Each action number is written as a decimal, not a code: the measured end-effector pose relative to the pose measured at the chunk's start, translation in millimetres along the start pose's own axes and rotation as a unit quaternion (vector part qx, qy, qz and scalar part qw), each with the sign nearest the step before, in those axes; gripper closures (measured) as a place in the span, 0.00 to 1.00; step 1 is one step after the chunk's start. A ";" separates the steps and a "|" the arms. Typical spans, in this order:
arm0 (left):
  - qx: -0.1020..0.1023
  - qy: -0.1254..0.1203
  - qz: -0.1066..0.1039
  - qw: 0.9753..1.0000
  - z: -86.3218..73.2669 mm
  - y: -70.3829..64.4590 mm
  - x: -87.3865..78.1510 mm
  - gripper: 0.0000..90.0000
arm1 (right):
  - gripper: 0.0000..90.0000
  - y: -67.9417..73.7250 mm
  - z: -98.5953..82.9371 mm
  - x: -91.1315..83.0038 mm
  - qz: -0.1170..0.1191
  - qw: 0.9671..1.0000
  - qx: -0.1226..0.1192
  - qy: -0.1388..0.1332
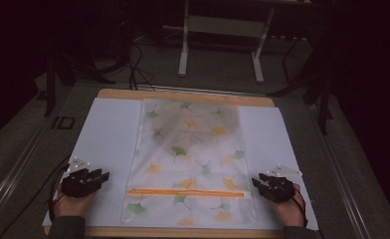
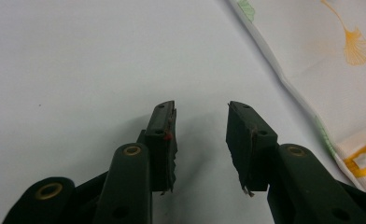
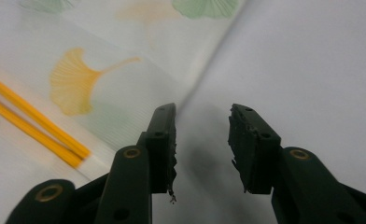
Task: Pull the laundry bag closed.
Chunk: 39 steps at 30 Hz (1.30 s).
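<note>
Your left gripper [image 1: 105,176] has its jaws apart with nothing between them. It sits low over the white sheet [image 1: 108,134], just left of the bag [image 1: 190,159]. Your right gripper [image 1: 256,181] has its jaws apart too, holding nothing, at the bag's right edge near the orange zipper [image 1: 185,192]. The bag lies flat in the middle of the sheet, between your two hands. It is see-through, with green and yellow leaves on it. The sheet covers a wooden table [image 1: 183,94].
</note>
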<state>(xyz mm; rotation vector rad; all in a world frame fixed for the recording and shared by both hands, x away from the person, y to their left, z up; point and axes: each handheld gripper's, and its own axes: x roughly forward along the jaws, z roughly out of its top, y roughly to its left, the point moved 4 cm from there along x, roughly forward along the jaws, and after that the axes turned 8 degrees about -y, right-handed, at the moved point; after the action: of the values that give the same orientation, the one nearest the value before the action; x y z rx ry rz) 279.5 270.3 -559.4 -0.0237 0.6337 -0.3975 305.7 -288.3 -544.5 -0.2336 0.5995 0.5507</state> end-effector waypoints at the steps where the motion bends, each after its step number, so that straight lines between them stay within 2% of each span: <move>1: 0.000 0.000 -0.002 1.000 0.2 -0.5 0.0 0.70 | 0.72 1.9 1.9 0.0 0.007 1.000 -0.002 0.000; 4: 0.004 0.006 -0.008 1.000 0.3 -2.6 0.6 0.70 | 0.74 8.0 6.9 1.5 0.016 1.000 -0.016 0.005; 9: 0.021 0.023 -0.015 0.999 -0.9 -5.6 2.9 0.68 | 0.76 16.5 15.7 5.0 0.032 0.999 -0.036 0.019; 16: 0.026 0.016 -0.012 0.999 0.2 -6.4 1.3 0.64 | 0.74 31.9 30.2 11.6 0.056 0.994 -0.081 0.038; 22: 0.031 0.017 -0.015 0.999 0.8 -8.0 1.2 0.64 | 0.74 45.7 45.1 17.1 0.078 0.989 -0.115 0.055; 27: 0.043 0.021 -0.012 0.999 0.9 -9.4 0.4 0.68 | 0.73 58.3 56.5 22.6 0.093 0.982 -0.150 0.067; 39: 0.054 0.029 -0.007 0.998 0.7 -12.1 0.1 0.70 | 0.70 87.9 75.3 37.0 0.121 0.968 -0.203 0.085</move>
<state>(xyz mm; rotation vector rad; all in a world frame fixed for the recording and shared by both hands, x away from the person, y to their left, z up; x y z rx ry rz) 275.7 258.9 -557.2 0.0859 0.6687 -0.4474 317.9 -172.4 -510.3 -0.6047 0.6828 0.8975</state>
